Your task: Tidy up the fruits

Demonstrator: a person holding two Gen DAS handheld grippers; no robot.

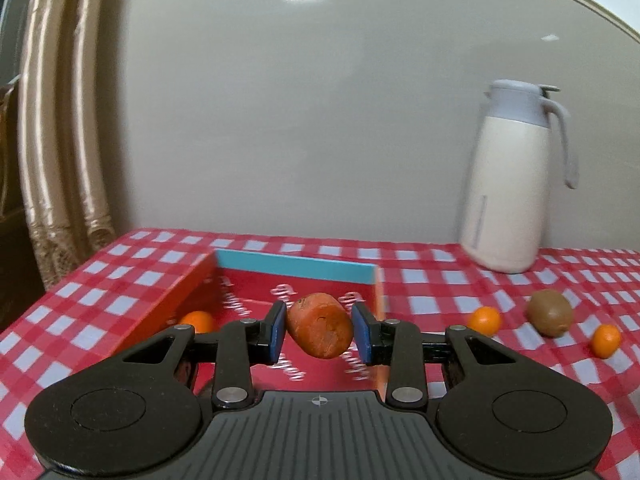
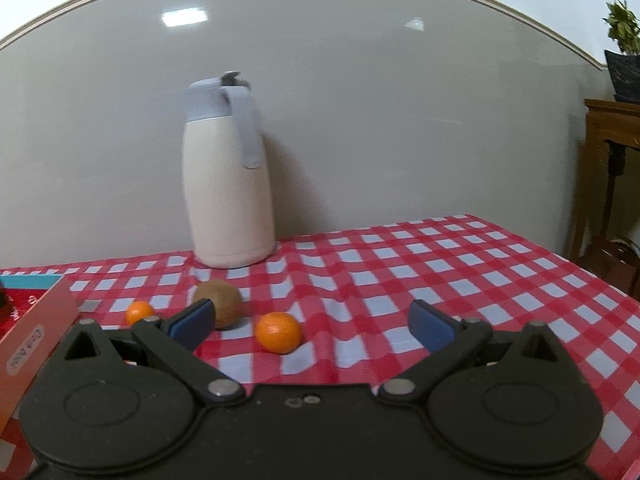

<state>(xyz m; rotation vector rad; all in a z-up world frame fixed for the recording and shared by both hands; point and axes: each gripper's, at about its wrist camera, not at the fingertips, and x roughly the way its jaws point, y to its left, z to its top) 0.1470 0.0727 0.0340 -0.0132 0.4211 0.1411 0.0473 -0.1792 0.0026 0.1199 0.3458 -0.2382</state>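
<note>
The left tool (image 1: 319,330) pinches an orange chunk (image 1: 320,326), low centre of its view, above the open red box (image 1: 248,280); a tangerine (image 1: 199,321) lies in the box's left corner. The right tool (image 2: 310,322) is spread wide and empty. On the checked bench (image 2: 460,280): small tangerine (image 2: 139,312), kiwi (image 2: 222,304), bigger tangerine (image 2: 278,332). A cream jug (image 2: 228,188) stands upper left by the grey wall (image 2: 400,120).

Checked tablecloth (image 2: 440,264) — box (image 1: 296,266), jug (image 2: 228,184), kiwi (image 2: 224,300), tangerines (image 2: 278,332)
</note>
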